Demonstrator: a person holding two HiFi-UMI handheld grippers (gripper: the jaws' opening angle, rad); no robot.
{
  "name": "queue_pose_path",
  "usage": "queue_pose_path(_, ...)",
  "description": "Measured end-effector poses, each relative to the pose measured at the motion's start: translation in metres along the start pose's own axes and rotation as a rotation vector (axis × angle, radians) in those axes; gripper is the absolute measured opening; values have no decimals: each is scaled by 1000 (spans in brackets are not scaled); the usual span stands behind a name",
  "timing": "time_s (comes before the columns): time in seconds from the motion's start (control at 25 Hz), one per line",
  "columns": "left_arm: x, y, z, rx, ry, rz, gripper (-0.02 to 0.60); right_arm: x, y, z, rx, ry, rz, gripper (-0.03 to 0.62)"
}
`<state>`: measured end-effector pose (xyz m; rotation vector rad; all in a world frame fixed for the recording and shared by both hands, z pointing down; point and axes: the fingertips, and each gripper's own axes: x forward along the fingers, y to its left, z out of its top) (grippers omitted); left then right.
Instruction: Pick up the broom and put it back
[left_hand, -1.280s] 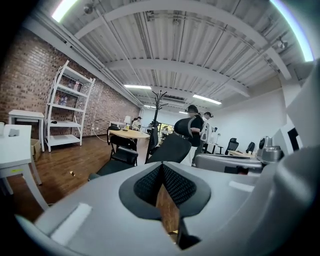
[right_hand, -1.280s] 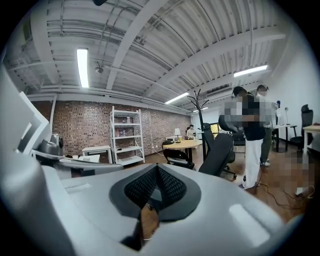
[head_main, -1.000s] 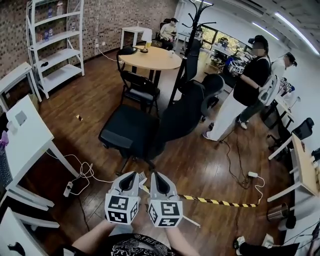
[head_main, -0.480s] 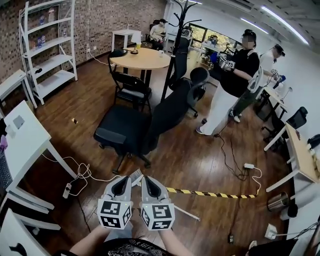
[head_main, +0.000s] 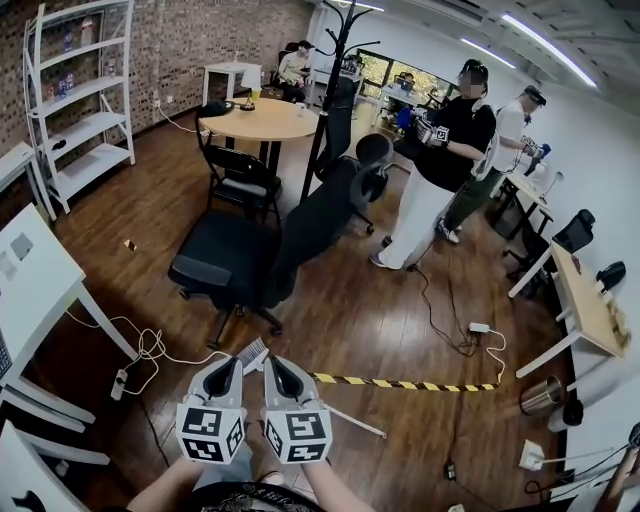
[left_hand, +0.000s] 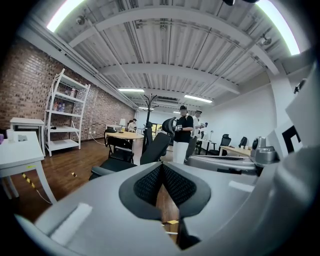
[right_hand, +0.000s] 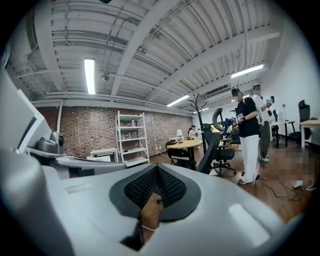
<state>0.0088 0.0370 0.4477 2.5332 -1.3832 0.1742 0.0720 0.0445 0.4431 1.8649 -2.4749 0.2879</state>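
Both the left gripper (head_main: 230, 366) and right gripper (head_main: 274, 366) are closed on nothing, side by side, with the broom (head_main: 252, 353) lying on the floor (head_main: 380, 310), its head just ahead of them. Grasping, lifting and returning it all remain.

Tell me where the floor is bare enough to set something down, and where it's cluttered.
Bare wood lies between the black office chair and the white shelf, and between that chair and the standing person. Crowded: cables by the white desk, and the striped strip.
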Motion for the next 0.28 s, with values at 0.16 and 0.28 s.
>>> queue_pose_path(0.16, 1, -3, -1, 3, -4, -4, 5, -2, -3, -3, -6, -1, -5, 0)
queue_pose_path(0.28, 13, -13, 3, 6, -26, -30, 5, -5, -20, 4, -24, -26, -29, 0)
